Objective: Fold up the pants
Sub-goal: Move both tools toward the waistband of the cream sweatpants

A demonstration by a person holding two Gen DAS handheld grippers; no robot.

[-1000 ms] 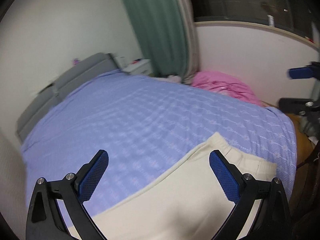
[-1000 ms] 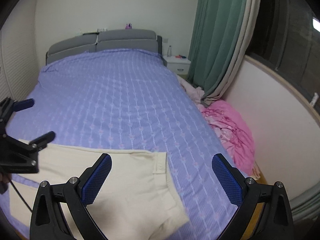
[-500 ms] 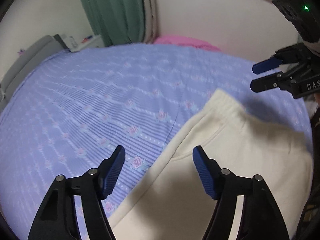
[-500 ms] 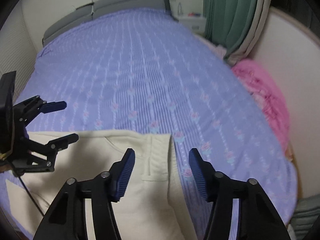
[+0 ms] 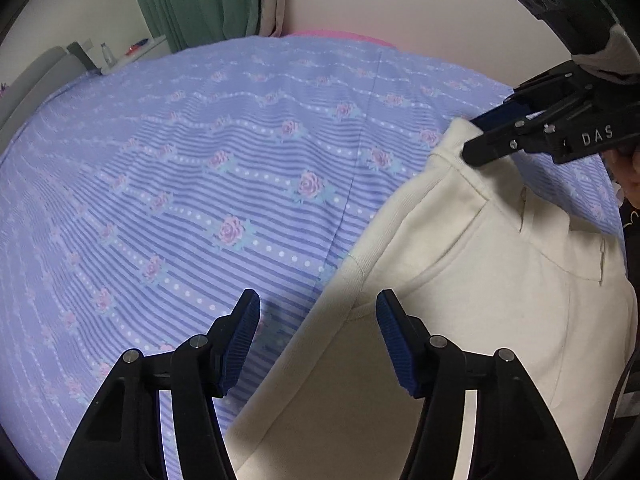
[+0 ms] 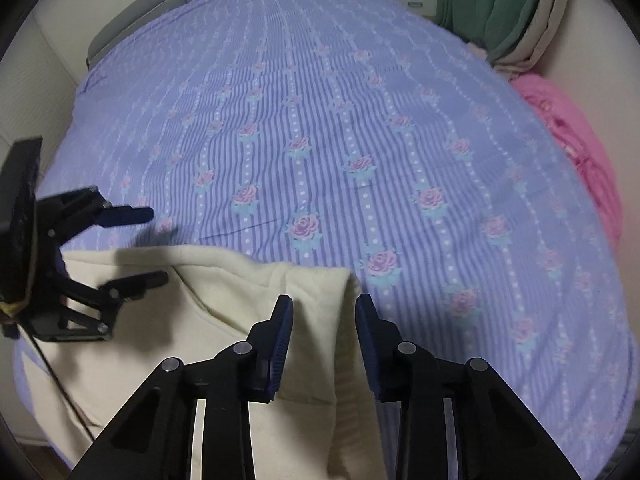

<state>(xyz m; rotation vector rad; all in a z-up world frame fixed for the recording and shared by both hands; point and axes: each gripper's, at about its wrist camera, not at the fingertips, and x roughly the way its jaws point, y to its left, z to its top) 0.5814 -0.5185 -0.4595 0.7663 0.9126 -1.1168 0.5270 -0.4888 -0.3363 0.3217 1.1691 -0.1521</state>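
- Pants (image 5: 480, 280), cream and soft like fleece, lie flat at the near edge of the bed's striped lilac sheet (image 5: 200, 200).
- Left gripper (image 5: 318, 334) is closing over the side edge; nothing is pinched yet.
- Right gripper (image 6: 324, 334) is closing around the ribbed waistband corner; its pads do not yet press it.
- Better to catch both layers before lifting, I think.

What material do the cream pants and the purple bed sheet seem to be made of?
Cream pants: probably a thick, soft knit such as fleece or sweatshirt cotton; matte, slightly fuzzy surface and a ribbed waistband. Purple bed sheet: likely thin woven cotton or a blend; smooth, matte, with printed stripes and roses and only shallow creases.
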